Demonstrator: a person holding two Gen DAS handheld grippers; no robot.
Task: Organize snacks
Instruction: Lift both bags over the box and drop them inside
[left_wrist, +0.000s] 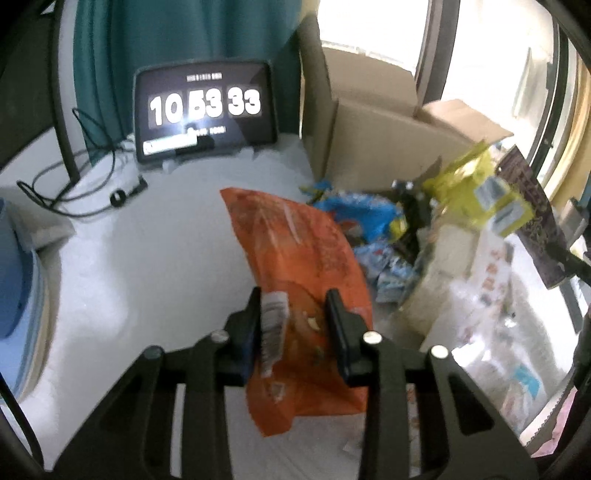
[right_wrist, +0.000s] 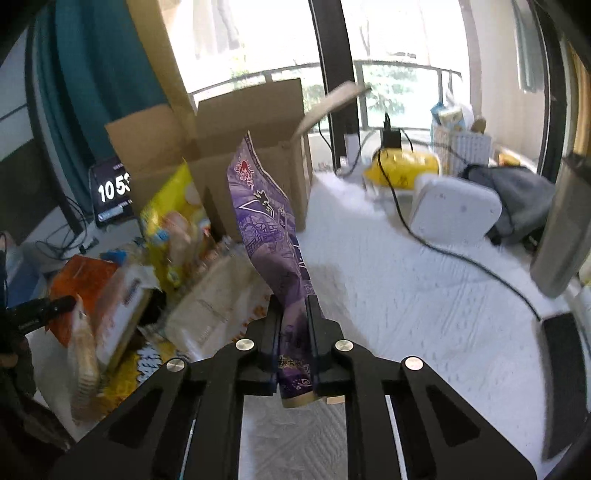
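The left wrist view shows the left gripper (left_wrist: 295, 306) closed on an orange snack bag (left_wrist: 299, 273); its two fingers (left_wrist: 341, 325) press the bag from both sides near the lower half. The bag is lifted off the white table (left_wrist: 147, 266). Its long axis runs away from the camera, with the far end leaning a little to the left, toward the tablet clock (left_wrist: 205, 110). Only this view shows the tablet clock in full, and the black cable (left_wrist: 74, 184) coiled on the table beside it.

The right wrist view shows the right gripper (right_wrist: 293, 314), almost fully closed on a thin purple snack packet (right_wrist: 269, 236). The packet stands nearly upright between the fingers, its long axis going up and slightly to the left, and the top edge is in front of the open cardboard box (right_wrist: 236, 147). Its bottom end hangs out below the fingers.

Only the right view shows the white device (right_wrist: 454, 210) and the grey bag (right_wrist: 517, 199) far on the right of the table. The pile of snacks (right_wrist: 184, 266) lies between the two grippers, in front of the box, and it is blurred in both views. A yellow bag (right_wrist: 173, 218) leans on top of this pile.
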